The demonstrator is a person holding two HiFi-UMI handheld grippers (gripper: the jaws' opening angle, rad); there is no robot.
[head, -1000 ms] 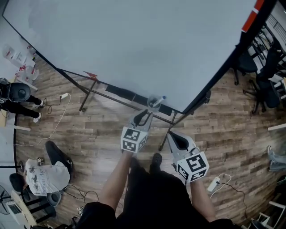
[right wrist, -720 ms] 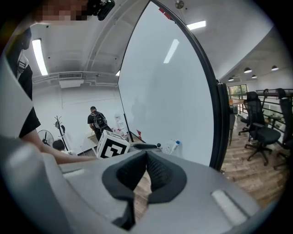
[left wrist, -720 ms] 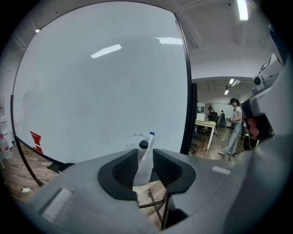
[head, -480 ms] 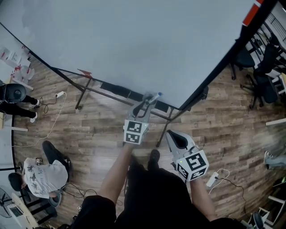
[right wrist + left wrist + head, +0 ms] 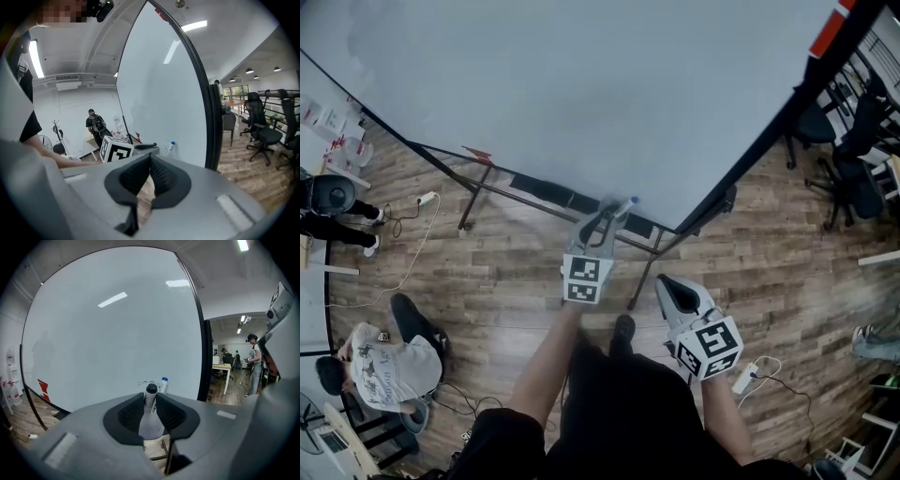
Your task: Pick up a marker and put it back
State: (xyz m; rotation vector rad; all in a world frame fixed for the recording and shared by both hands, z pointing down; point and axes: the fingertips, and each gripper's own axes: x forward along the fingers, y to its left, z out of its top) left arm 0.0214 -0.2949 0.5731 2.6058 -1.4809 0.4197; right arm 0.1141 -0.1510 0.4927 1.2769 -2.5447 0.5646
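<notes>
My left gripper (image 5: 600, 225) reaches toward the bottom edge of the big whiteboard (image 5: 581, 84). In the left gripper view, the left gripper (image 5: 150, 408) is shut on a white marker with a black cap (image 5: 151, 391), which points up and forward. A blue-capped marker (image 5: 163, 383) stands just past it by the board, also seen as the blue-capped marker (image 5: 625, 203). My right gripper (image 5: 675, 292) hangs lower and to the right, away from the board. The right gripper (image 5: 150, 161) is shut with nothing between its pads.
The whiteboard's black frame (image 5: 769, 141) and metal stand legs (image 5: 478, 202) cross the wooden floor. Office chairs (image 5: 853, 178) stand at the right. A person in a white shirt (image 5: 384, 367) is at the lower left, with cables (image 5: 417, 253) nearby. A power strip (image 5: 742, 380) lies near my right side.
The left gripper with the marker has moved forward to the whiteboard's lower edge, close to the blue-capped marker. The right gripper has barely shifted.
</notes>
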